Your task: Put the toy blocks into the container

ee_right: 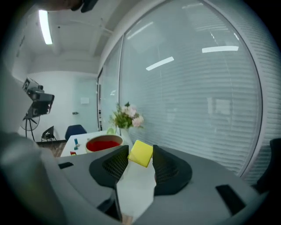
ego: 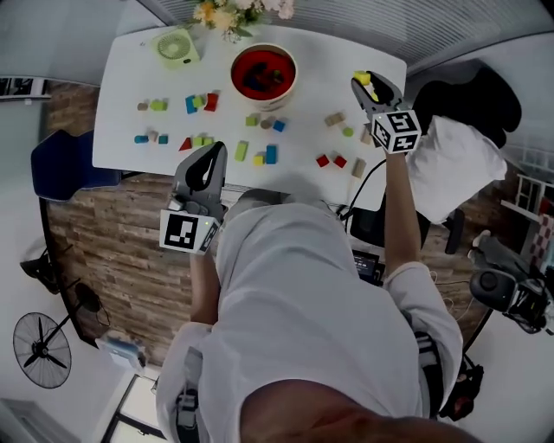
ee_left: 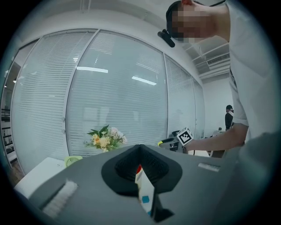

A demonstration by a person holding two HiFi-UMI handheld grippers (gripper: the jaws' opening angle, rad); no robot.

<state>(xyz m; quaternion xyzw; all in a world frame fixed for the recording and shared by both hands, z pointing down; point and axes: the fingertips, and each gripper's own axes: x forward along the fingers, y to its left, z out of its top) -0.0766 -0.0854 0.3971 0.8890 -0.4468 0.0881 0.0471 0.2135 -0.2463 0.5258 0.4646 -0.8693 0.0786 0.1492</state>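
- Two grippers: right gripper point(ego: 364, 81) part-closed, clamped on one yellow block point(ee_right: 141, 153), up by the white table's point(ego: 320, 69) right end; left gripper point(ego: 213, 152) closed, empty, at the near edge.
- One red container point(ego: 263, 48) on the far side, with blocks inside.
- Roughly twenty-two loose blocks point(ego: 271, 154) scattered across the tabletop.
- One green fan point(ego: 176, 45), one bunch of flowers point(ego: 227, 13).
- Brick-patterned floor point(ego: 112, 251); glass wall with blinds point(ee_right: 210, 88).

Right tool point(ego: 365, 82) clamped, held forward; left tool point(ego: 214, 152) jaws together

light: bright, diffuse; glare: lamp reflections point(ee_left: 92, 69); edges: fisheye, dark vignette; focus: soft
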